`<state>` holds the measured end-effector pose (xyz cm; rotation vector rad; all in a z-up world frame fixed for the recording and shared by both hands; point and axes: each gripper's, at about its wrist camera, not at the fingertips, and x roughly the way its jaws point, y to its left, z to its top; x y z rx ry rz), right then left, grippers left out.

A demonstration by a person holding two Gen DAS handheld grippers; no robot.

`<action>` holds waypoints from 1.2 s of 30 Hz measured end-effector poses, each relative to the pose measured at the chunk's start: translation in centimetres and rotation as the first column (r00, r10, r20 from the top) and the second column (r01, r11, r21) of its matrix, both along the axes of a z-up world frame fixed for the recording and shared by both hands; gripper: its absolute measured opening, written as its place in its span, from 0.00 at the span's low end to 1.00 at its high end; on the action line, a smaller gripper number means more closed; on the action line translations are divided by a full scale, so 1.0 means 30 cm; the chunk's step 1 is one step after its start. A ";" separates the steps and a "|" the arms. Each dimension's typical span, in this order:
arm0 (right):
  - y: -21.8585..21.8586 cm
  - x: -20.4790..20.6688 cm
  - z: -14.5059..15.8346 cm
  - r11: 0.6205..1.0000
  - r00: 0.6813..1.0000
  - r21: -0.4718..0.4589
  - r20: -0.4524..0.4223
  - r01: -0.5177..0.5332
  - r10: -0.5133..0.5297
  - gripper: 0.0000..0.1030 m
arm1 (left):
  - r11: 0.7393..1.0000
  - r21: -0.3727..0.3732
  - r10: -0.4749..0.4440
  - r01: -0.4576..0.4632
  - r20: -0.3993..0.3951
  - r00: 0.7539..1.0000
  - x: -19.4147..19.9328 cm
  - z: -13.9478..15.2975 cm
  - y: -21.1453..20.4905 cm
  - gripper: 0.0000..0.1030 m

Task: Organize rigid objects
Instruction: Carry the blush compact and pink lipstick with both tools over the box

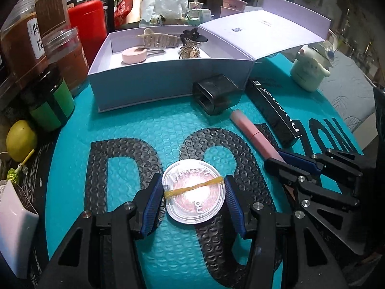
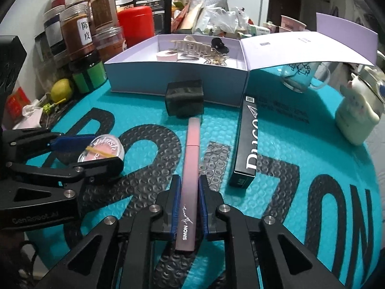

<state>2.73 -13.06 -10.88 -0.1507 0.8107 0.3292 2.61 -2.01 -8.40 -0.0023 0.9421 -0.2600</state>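
Even indoor light falls from above, leaving the open box lid (image 1: pixel 264 26) washed out with glare. Both fisheye views bend straight edges hard and darken to black corners. The teal tabletop (image 2: pixel 288 144) is sharp; the far clutter looks soft.

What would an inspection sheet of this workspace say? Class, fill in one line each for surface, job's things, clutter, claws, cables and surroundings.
Surface: teal bubble mat with big black letters.
Job's things: open box holds hair clips and a pink disc; blush pot with a rubber band, pink pen, black cap and black carton lie on the mat.
Clutter: spice jars, red tin, lemon, bags at the back.
Claws: left claw shut on the blush pot; right claw shut on the pink pen.
Cables: nothing seen.
Surroundings: white figurine, glass mug, cups behind.
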 end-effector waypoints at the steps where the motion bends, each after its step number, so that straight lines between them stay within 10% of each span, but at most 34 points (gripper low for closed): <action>1: 0.002 -0.001 -0.001 1.000 1.000 -0.003 0.004 0.004 -0.004 0.14 | 1.000 0.007 -0.005 0.004 0.005 1.000 -0.002 -0.002 -0.002 0.50; 36: -0.064 -0.138 0.096 0.992 0.999 0.128 0.050 -0.013 0.006 0.13 | 0.998 -0.012 0.058 -0.058 0.049 0.997 -0.107 0.086 -0.019 0.50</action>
